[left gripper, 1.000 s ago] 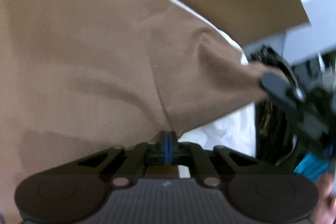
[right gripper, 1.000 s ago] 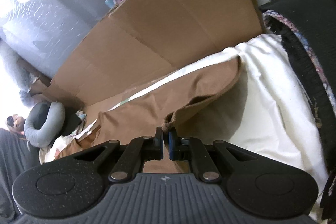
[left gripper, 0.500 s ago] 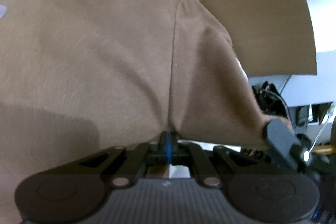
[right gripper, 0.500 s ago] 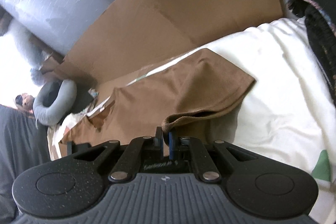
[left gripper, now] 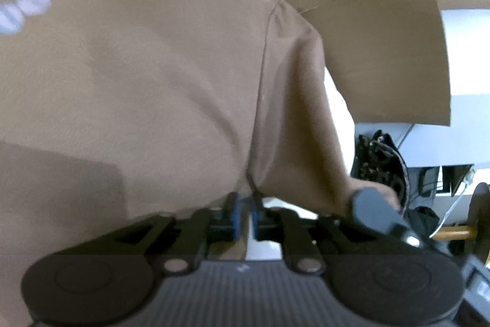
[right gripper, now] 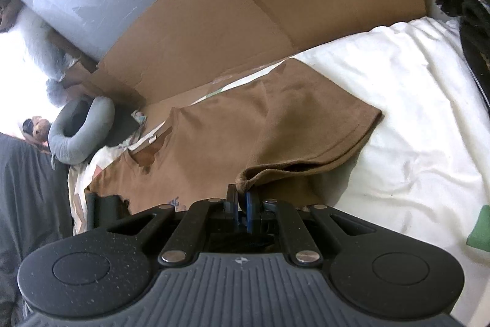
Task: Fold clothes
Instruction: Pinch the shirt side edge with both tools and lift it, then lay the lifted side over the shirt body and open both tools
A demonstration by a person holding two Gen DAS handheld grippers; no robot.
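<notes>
Brown T-shirt (right gripper: 275, 124) lies across the middle of the right wrist frame on the white sheet (right gripper: 413, 100), one side already turned over itself. The right gripper (right gripper: 242, 204) pinches the sleeve hem at lower centre. The left gripper (left gripper: 243, 210) is opening, its blue pads parted with the cloth just above them. I'd say one fold is landing; further folds remain.

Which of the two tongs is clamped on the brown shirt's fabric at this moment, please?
The right tongs: their blue pads pinch the sleeve hem of the brown shirt. The left tongs are opening, with a visible gap between the pads and the cloth just beyond them.
</notes>
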